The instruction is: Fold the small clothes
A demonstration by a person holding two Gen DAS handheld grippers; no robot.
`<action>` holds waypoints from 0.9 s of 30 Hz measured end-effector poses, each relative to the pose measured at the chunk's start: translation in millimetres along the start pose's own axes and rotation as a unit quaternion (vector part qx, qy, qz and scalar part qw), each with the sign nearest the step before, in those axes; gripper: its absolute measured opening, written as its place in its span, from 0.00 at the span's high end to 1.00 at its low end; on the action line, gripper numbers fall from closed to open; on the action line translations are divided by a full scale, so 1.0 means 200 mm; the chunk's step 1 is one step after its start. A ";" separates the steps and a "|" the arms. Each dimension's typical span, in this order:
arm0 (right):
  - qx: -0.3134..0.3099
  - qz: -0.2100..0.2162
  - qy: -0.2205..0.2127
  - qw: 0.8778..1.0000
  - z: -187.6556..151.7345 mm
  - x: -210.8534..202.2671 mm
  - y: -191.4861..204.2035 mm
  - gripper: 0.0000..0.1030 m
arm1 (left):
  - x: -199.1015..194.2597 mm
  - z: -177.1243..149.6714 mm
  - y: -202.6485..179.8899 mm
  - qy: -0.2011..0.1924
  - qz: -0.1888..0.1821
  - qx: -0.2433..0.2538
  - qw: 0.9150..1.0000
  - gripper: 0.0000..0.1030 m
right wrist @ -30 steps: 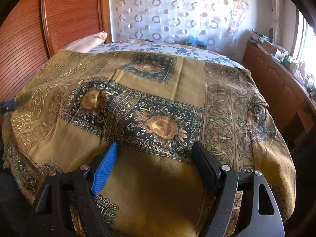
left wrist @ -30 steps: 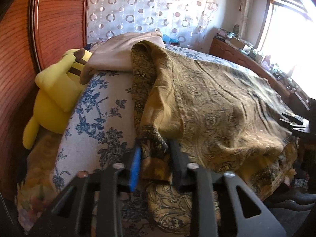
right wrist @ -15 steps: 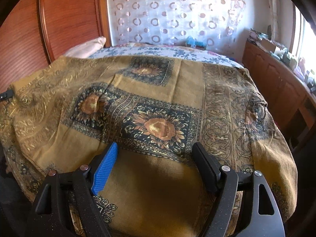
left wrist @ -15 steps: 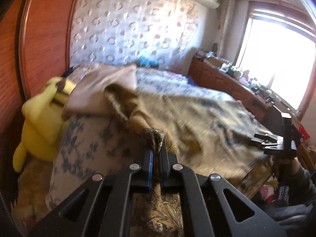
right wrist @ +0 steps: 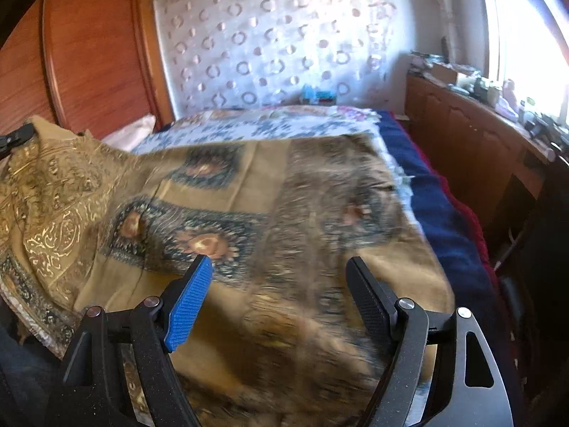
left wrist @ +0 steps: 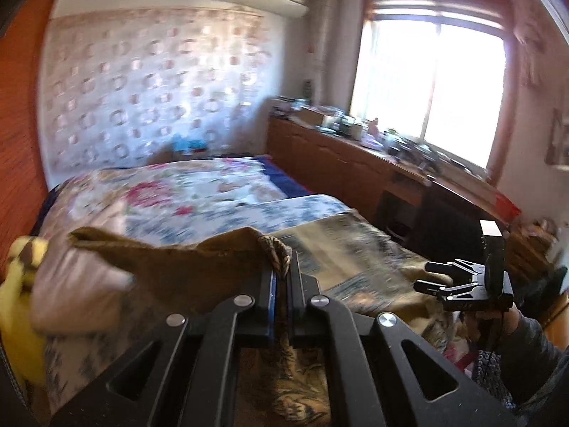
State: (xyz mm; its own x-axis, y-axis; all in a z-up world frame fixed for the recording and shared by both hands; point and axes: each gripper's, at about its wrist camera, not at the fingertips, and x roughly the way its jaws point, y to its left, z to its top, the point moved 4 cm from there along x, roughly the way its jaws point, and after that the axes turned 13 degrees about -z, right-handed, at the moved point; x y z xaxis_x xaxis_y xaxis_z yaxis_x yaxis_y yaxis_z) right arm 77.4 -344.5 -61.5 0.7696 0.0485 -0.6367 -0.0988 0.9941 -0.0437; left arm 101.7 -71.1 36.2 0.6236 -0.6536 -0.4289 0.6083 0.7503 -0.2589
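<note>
The patterned ochre cloth (right wrist: 270, 192) is lying spread across the near half of the bed (right wrist: 437, 213), its far edge crossing the blue-flowered bedspread (left wrist: 227, 210) and its right side reaching almost to the bed's right edge, while 1 corner at the near left is being held up off the covers. That raised corner is hanging in a taut ridge, likely so that it can be carried over the flat part for a first fold. The left gripper (left wrist: 281, 277) is pinching that bunched corner, its 2 fingers pressed together on the fabric and angled slightly downward toward the bed. The right gripper (right wrist: 281, 284) is hovering over the cloth's near edge, tilted down, its jaws spread wide with nothing between them, probably waiting to take a second corner. A yellow plush toy (left wrist: 17, 306) is sitting by the bed's left edge.
</note>
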 end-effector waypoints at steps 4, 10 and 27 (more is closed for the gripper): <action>0.018 -0.003 -0.011 1.000 0.01 -0.06 -0.10 0.23 | 0.16 0.14 -0.16 0.013 -0.029 0.042 0.999 0.99; 0.034 -0.005 -0.025 0.999 0.01 -0.13 -0.21 0.23 | 0.31 0.33 -0.39 0.011 -0.076 0.079 0.994 0.99; 0.043 -0.015 -0.030 0.998 0.03 -0.18 -0.29 0.23 | 0.51 0.19 -0.41 0.114 -0.072 0.084 0.987 0.70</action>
State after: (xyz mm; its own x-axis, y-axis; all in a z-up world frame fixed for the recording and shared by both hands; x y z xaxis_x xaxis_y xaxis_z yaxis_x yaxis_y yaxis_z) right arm 58.6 -403.6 -32.0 0.8081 0.0220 -0.5886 -0.0222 0.9997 0.0068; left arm 133.5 -202.6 47.3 0.4103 -0.6982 -0.5867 0.7672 0.6121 -0.1919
